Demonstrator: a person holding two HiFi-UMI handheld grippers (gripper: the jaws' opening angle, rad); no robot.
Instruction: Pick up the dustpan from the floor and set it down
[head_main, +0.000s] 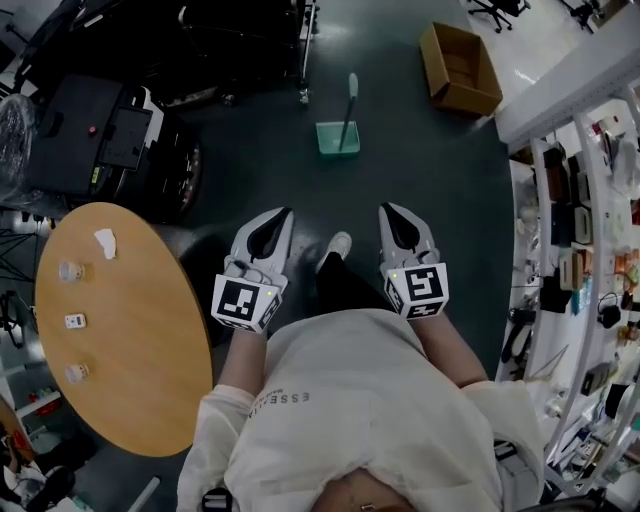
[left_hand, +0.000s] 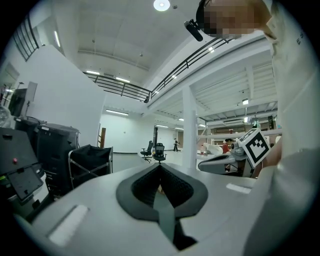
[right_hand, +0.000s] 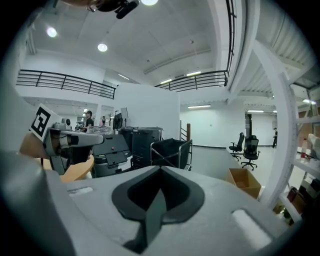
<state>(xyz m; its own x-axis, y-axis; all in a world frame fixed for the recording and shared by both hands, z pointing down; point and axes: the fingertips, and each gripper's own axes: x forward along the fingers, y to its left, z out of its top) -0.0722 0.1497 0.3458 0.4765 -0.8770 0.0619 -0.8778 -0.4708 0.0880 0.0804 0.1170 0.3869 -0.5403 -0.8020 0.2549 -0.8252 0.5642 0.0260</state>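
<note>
A teal dustpan (head_main: 338, 137) lies on the dark floor ahead of me, its long handle (head_main: 350, 98) pointing away. It shows in neither gripper view. My left gripper (head_main: 285, 212) and right gripper (head_main: 384, 207) are held side by side in front of the person's body, well short of the dustpan, tips toward it. Seen from the left gripper view, the left gripper (left_hand: 160, 166) has its jaws meeting at the tip with nothing between them. The right gripper (right_hand: 161, 168) is likewise shut and empty.
A round wooden table (head_main: 130, 340) with small items stands at the left. Black machines (head_main: 100, 130) and a cart (right_hand: 170, 149) lie at the far left, an open cardboard box (head_main: 460, 68) at the far right, stocked shelves (head_main: 580, 260) along the right. The person's shoe (head_main: 338, 245) shows between the grippers.
</note>
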